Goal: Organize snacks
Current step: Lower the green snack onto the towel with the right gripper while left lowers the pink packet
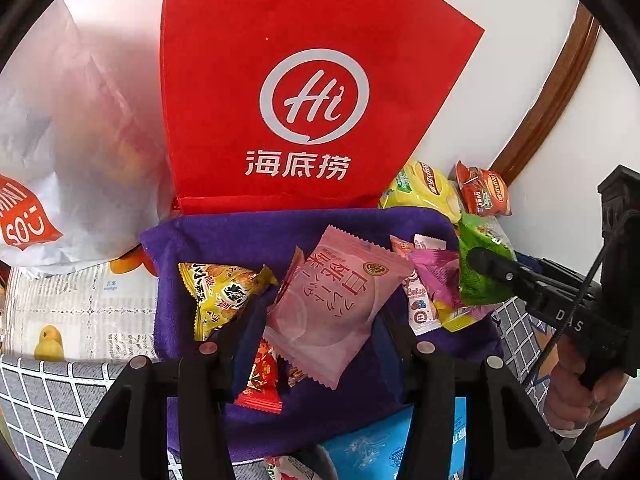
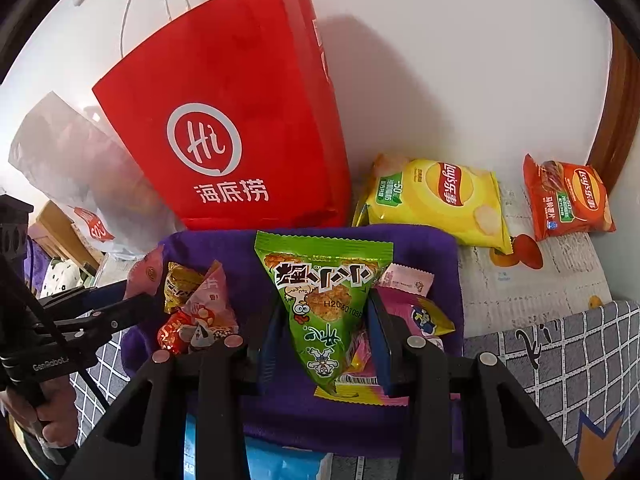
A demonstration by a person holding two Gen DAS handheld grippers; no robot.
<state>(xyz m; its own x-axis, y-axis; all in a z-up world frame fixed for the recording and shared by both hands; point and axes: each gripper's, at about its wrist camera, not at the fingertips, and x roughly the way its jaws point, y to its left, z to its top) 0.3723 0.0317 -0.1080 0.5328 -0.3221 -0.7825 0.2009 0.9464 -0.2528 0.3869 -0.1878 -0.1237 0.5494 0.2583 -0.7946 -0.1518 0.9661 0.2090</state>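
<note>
The left gripper (image 1: 316, 344) has its two fingers pinching a pink snack packet (image 1: 340, 308) printed with red Japanese or Chinese characters, held tilted over the purple cloth bin (image 1: 248, 232). The right gripper (image 2: 320, 340) clamps a green triangular snack packet (image 2: 324, 300) by its narrow end, the wide sealed edge pointing away; a code beginning "H20" is stamped across the front. Both packets sit between blue finger pads and hang just above the bin's contents.

Inside the bin lie a yellow triangular packet (image 1: 224, 296), a small red packet (image 1: 262, 380), a magenta-and-yellow wrapper (image 1: 440, 284) and a few small sachets I can't read. A person's hand (image 1: 576, 392) grips the right tool's handle at the edge of the left camera's view.

Right behind the bin stands a red paper bag (image 2: 240, 120) with a white "Hi" circle logo and the characters 海底捞. Beside it slumps a translucent white plastic bag (image 1: 80, 120) with a red label. To the bin's right rest a yellow Lay's bag (image 2: 436, 204) and, apart from it, a red-orange Lay's bag (image 2: 568, 196).

Everything sits on a newspaper-print cloth with fruit pictures (image 2: 532, 280), next to a grey grid-patterned cover (image 2: 560, 352), against a white wall (image 2: 460, 60) with brown wooden trim (image 2: 616, 112).
</note>
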